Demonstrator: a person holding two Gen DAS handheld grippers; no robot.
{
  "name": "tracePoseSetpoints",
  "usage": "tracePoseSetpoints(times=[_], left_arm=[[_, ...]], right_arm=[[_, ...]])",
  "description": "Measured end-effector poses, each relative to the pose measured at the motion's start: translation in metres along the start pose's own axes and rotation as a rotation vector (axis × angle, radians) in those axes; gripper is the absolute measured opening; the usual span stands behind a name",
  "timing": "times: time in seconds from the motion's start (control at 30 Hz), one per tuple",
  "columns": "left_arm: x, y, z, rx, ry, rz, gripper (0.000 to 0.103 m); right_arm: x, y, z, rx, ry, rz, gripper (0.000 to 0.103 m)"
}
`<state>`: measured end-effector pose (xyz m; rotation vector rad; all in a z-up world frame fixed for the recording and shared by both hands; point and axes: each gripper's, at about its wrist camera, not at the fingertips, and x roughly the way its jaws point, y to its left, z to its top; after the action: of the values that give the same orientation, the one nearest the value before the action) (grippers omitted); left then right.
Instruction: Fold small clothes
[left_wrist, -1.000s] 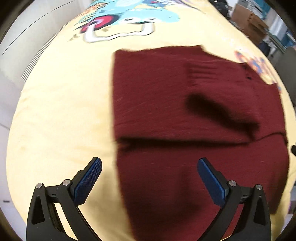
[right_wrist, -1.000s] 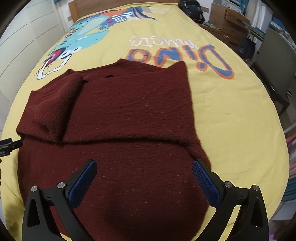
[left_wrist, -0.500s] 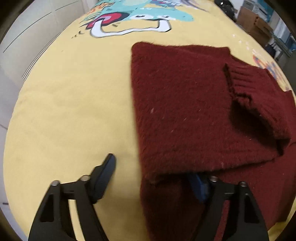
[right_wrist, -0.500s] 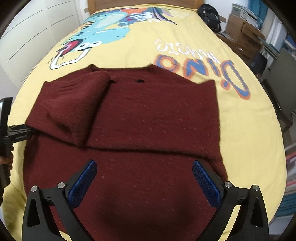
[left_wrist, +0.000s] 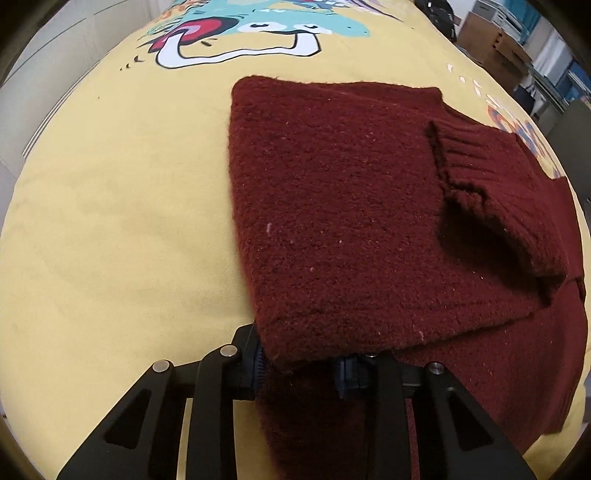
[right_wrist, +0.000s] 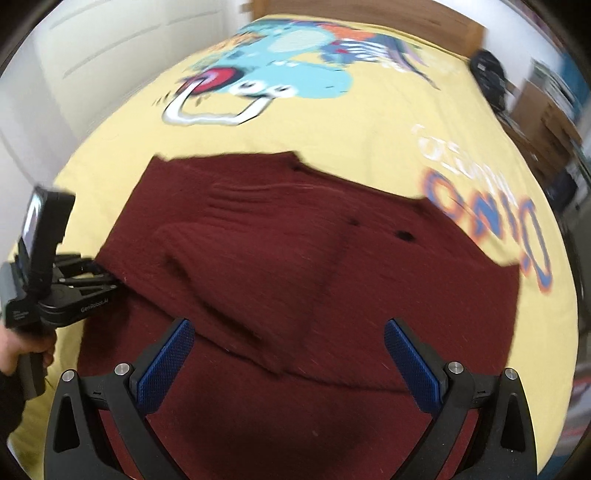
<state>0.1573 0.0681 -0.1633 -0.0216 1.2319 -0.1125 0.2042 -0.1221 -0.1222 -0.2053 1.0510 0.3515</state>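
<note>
A dark red knitted sweater (left_wrist: 332, 206) lies on the yellow bed cover, its sleeves folded over the body; the ribbed cuff (left_wrist: 476, 173) lies on top at the right. My left gripper (left_wrist: 301, 363) is shut on the sweater's left edge, at the folded layer's corner; its pads are mostly hidden by the wool. In the right wrist view the sweater (right_wrist: 332, 273) fills the middle. My right gripper (right_wrist: 288, 362) is open and empty above the sweater's near part. The left gripper (right_wrist: 107, 282) shows there at the sweater's left edge.
The yellow bed cover (left_wrist: 110, 221) has a blue dinosaur print (right_wrist: 280, 77) at the far end and orange lettering (right_wrist: 517, 221) at the right. White wall panels are on the left. Boxes and furniture (left_wrist: 491, 44) stand beyond the bed's right side.
My left gripper has moved in to the sweater's left edge and closed on it. My right gripper has stayed open and its view has swung toward the left.
</note>
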Motion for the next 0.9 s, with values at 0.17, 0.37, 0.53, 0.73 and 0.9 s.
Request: tracePoseSetpoints(times=[0.17, 0.37, 0.53, 0.73, 0.9], left_arm=[[-0.003, -0.009, -0.002, 0.012, 0.000, 0.019, 0.025], [0.008, -0.018, 0.010, 0.001, 0.007, 0.001, 0.025], [0.010, -0.006, 0.011, 0.005, 0.009, -0.003, 0.025], [0.013, -0.005, 0.014, 0.003, 0.005, -0.011, 0.025], [0.005, 0.000, 0.008, 0.003, -0.009, 0.003, 0.025]], right_arm=[[0.034, 0.043, 0.016, -0.139, 0.046, -0.010, 0.103], [0.070, 0.066, 0.030, -0.201, 0.096, -0.041, 0.099], [0.076, 0.044, 0.036, -0.120, 0.120, -0.049, 0.022], [0.038, -0.026, 0.030, 0.062, 0.060, 0.022, 0.018], [0.007, -0.088, 0.013, 0.198, 0.005, 0.000, 0.018]])
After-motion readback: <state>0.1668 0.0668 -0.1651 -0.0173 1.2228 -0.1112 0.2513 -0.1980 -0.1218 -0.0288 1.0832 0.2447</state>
